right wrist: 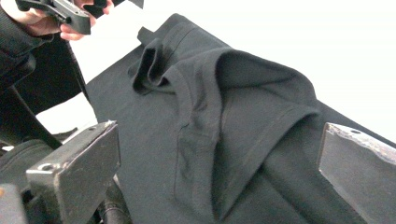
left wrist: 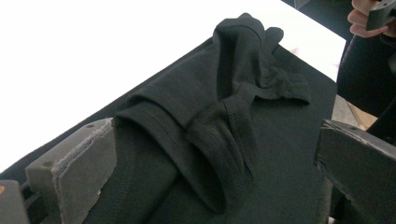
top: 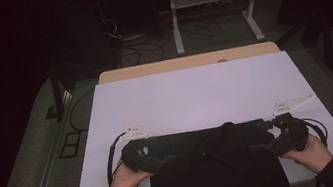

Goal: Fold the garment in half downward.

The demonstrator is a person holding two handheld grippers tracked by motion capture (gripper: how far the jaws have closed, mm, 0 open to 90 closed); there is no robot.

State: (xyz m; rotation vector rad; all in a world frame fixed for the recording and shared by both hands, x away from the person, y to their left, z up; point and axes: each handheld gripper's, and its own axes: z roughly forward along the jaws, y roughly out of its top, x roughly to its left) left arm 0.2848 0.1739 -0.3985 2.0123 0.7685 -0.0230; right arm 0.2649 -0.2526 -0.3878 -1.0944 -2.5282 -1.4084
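Jaws of the left gripper (top: pixel 157 161) and right gripper (top: pixel 260 145) gape, released; each should regrip a shirt (top: pixel 216 166) sleeve edge squarely before folding.

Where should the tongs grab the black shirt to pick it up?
Probably by the folded sleeve humps on the black fabric shirt: one raised fold lies in front of the left tongs, another in front of the right tongs. Come in low from each outer side, since those stitched folds stand up off the flat cloth, so the open jaws can close around them.
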